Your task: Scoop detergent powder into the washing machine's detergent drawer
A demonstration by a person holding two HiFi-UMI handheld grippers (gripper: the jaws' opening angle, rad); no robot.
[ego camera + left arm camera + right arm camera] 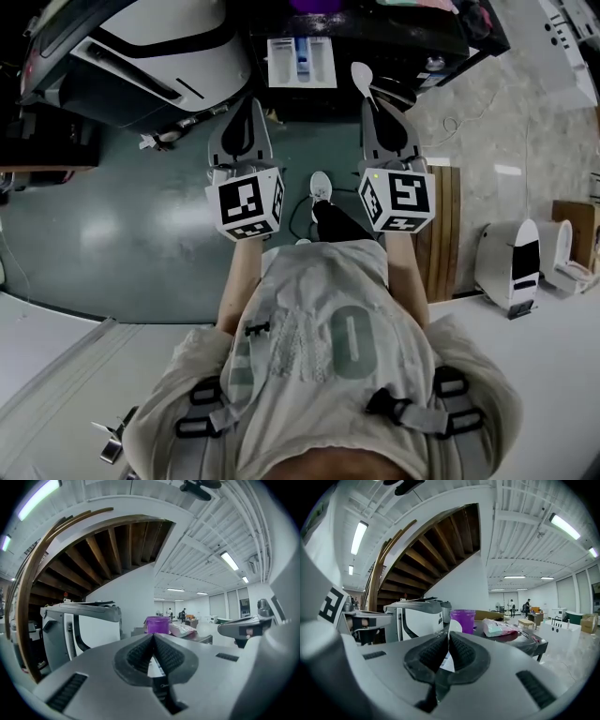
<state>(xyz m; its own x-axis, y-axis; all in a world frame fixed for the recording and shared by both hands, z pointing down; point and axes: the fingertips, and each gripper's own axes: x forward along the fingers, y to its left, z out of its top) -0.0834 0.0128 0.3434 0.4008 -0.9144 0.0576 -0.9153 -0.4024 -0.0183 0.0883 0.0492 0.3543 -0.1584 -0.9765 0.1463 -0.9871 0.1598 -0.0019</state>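
Note:
In the head view the white detergent drawer [302,62] stands pulled out from the dark machine ahead, with a blue insert in its middle. My right gripper [374,103] is shut on the handle of a white spoon [362,79], whose bowl points toward the drawer's right side. In the right gripper view the spoon [454,626] rises just past the closed jaws of the right gripper [448,639]. My left gripper [248,103] hovers left of the drawer, and the left gripper [153,638] has its tips together with nothing in them. I cannot see whether the spoon carries powder.
A purple cup [462,620] and a pale plastic bag [500,627] sit on the dark surface ahead. A white appliance with an open lid [155,52] stands at the left. White units [511,262] line the right on the floor. People stand far off in the hall.

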